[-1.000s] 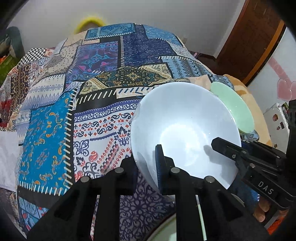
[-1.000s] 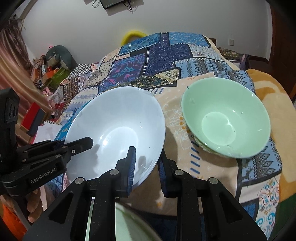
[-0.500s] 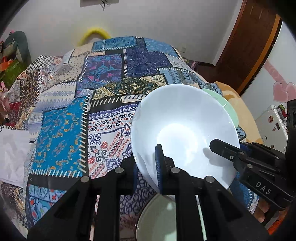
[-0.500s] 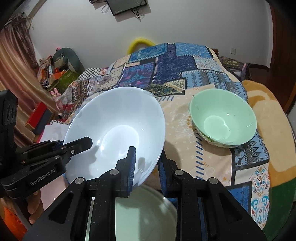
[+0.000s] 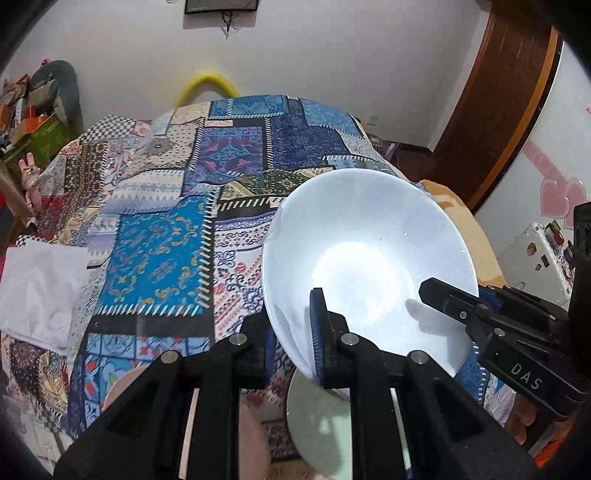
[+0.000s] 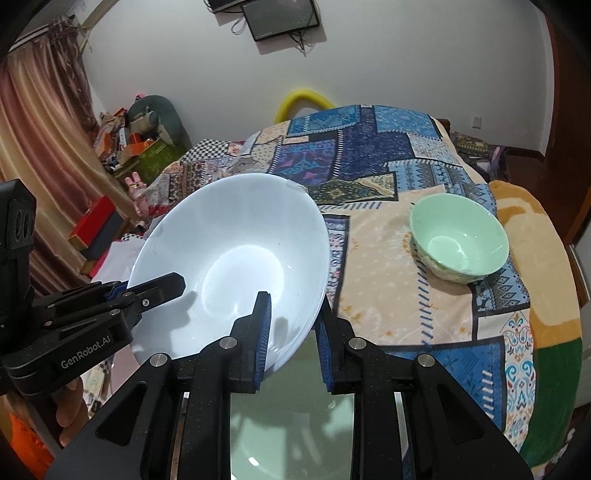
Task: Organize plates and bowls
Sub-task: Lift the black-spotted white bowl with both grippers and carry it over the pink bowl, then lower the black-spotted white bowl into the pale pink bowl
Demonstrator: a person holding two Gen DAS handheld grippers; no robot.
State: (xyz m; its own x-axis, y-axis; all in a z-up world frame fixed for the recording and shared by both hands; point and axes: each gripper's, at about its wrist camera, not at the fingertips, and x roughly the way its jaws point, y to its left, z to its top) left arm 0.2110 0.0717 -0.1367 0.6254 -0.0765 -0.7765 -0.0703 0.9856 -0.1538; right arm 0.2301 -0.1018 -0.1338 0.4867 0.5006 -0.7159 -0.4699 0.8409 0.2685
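A large white bowl (image 5: 369, 266) (image 6: 236, 266) hangs tilted in the air above the bed, held from two sides. My left gripper (image 5: 293, 332) is shut on its near-left rim, one pad inside the bowl and one outside. My right gripper (image 6: 293, 336) is shut on the opposite rim in the same way. Each gripper shows in the other's view: the right gripper (image 5: 432, 290) and the left gripper (image 6: 162, 288). A pale green bowl (image 6: 458, 240) stands upright on the quilt to the far right. Under the white bowl lies a pale green plate (image 5: 321, 417) (image 6: 288, 435), partly hidden by the fingers.
A patchwork quilt (image 5: 159, 251) covers the bed. A white cloth (image 5: 37, 291) lies at its left edge. A wooden door (image 5: 498, 92) stands at the right. Boxes and toys (image 6: 122, 147) crowd the floor at the left. A dark screen (image 6: 280, 18) hangs on the wall.
Both grippers have risen and drawn back with the white bowl between them. The green bowl now looks smaller and farther away, and the green plate has come into view underneath.
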